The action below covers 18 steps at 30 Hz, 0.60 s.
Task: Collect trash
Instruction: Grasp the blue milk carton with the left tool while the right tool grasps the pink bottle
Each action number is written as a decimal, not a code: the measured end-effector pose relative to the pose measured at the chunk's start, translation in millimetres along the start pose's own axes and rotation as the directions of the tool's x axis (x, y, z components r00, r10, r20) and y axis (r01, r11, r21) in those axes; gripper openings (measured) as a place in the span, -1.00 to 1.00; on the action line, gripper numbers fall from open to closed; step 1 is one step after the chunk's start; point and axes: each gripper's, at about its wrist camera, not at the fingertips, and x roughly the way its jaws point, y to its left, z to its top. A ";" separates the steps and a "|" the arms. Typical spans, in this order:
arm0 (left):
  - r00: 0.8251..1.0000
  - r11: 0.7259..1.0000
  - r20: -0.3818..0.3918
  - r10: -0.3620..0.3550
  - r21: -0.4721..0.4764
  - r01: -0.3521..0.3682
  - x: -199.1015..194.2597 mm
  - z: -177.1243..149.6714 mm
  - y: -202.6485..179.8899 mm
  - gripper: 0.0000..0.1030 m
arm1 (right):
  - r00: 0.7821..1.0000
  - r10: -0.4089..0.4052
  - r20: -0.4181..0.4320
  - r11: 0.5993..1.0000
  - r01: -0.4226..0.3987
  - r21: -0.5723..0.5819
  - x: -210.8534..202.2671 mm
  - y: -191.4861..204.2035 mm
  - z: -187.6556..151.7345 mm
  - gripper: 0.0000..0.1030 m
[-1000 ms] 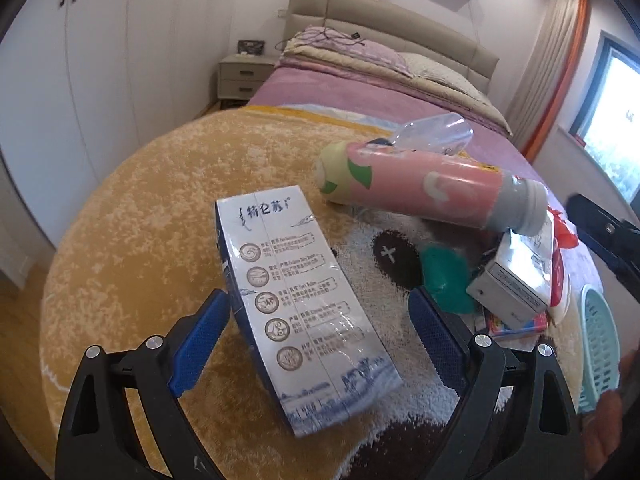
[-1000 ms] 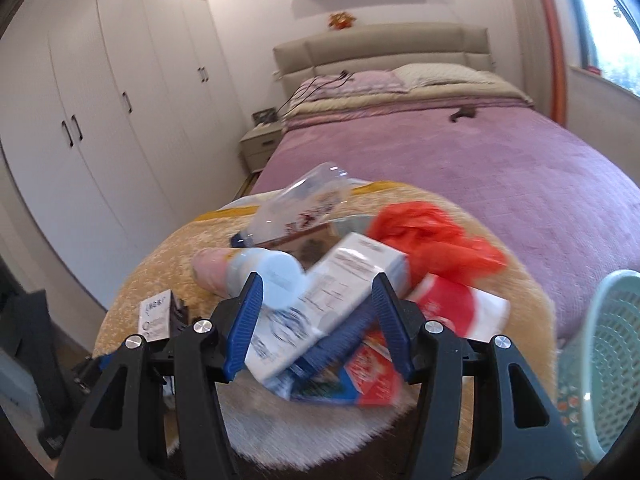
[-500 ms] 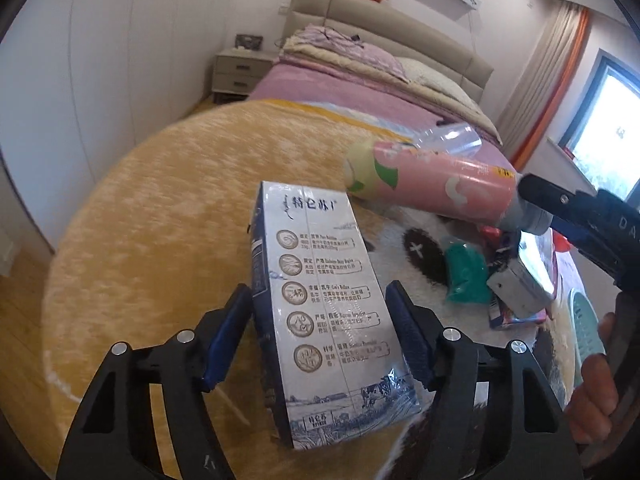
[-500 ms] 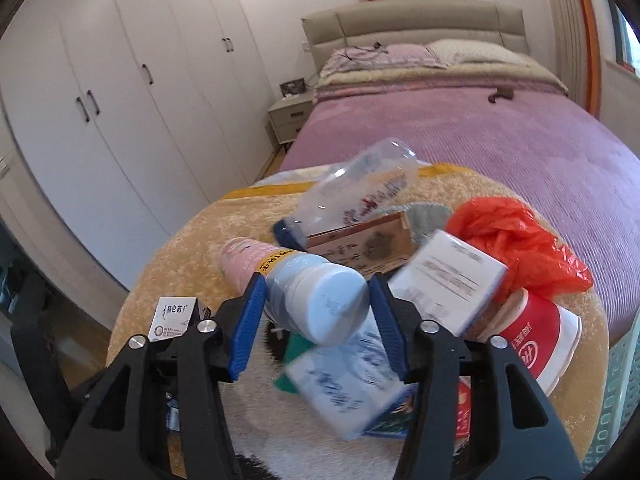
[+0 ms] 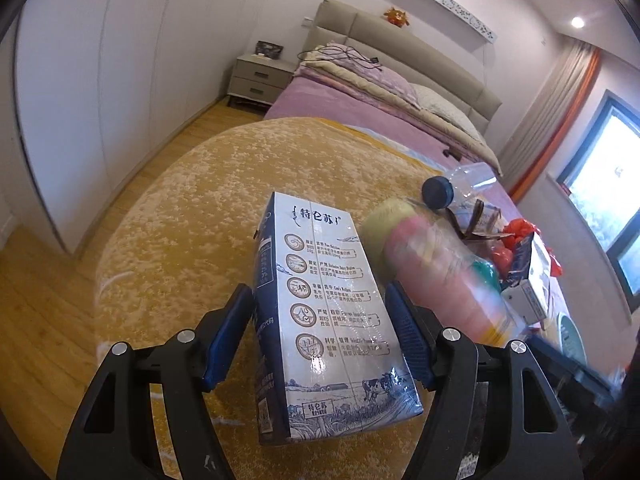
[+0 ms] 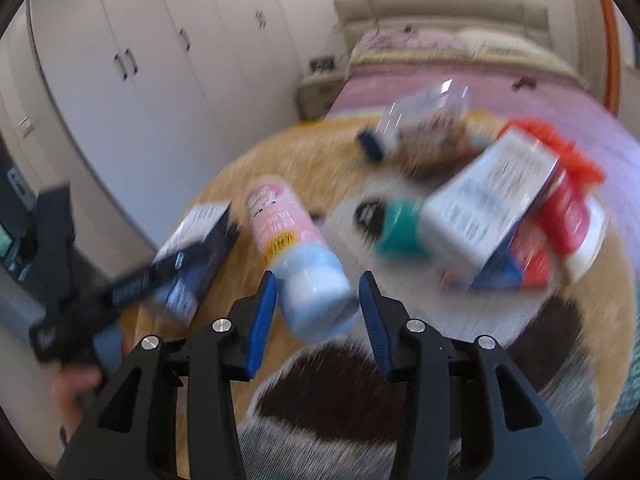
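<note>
The left tool [image 5: 320,326] clamps the milk carton [image 5: 326,316], long axis pointing away; the right tool [image 6: 316,312], closing, straddles the pink bottle's [image 6: 298,252] cap end.

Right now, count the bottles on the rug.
2: a pink bottle between the right hand-held gripper fingers, and a clear bottle beyond it. The pile may hide others.

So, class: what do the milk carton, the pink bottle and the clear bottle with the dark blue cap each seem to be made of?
Milk carton: coated paperboard, probably; sharp folded edges, glossy printed faces with glare.
Pink bottle: likely plastic under a printed pink sleeve, with a smooth, matte pale blue cap; blur leaves this open.
Clear bottle: thin transparent plastic, see-through and dented, with an opaque dark blue cap.
</note>
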 end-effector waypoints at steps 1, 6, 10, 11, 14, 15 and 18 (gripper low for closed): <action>1.000 1.000 0.003 -0.002 0.007 0.002 -0.7 -1.2 1.0 0.30 | 1.000 -0.006 -0.005 1.000 0.006 -0.013 -0.5 0.9 -1.8 -0.13; 1.000 1.000 0.005 -0.009 0.012 0.009 -0.6 -2.6 5.6 0.30 | 1.000 0.006 -0.004 0.996 -0.007 -0.083 3.3 13.6 9.0 0.25; 1.000 1.000 0.005 -0.025 -0.009 0.025 -6.0 -3.8 18.3 0.30 | 0.996 0.025 -0.081 0.991 -0.035 -0.129 32.6 26.6 9.1 0.25; 1.000 1.000 0.009 -0.028 -0.012 0.028 -7.4 -3.1 20.8 0.30 | 0.995 0.028 -0.092 0.990 -0.040 -0.132 37.8 29.5 6.9 0.25; 0.999 0.999 0.011 -0.039 -0.015 0.039 -9.1 -1.7 24.9 0.30 | 0.993 0.018 -0.116 0.990 -0.034 -0.138 55.7 35.1 4.9 0.25; 0.999 0.999 0.010 -0.044 -0.016 0.044 -8.5 -1.3 25.2 0.30 | 0.992 0.001 -0.124 0.990 -0.018 -0.138 61.7 35.5 4.7 0.24; 0.997 0.997 0.001 -0.073 -0.009 0.073 -6.9 -1.6 22.1 0.29 | 0.991 -0.002 -0.132 0.992 -0.014 -0.127 67.0 33.8 2.3 0.00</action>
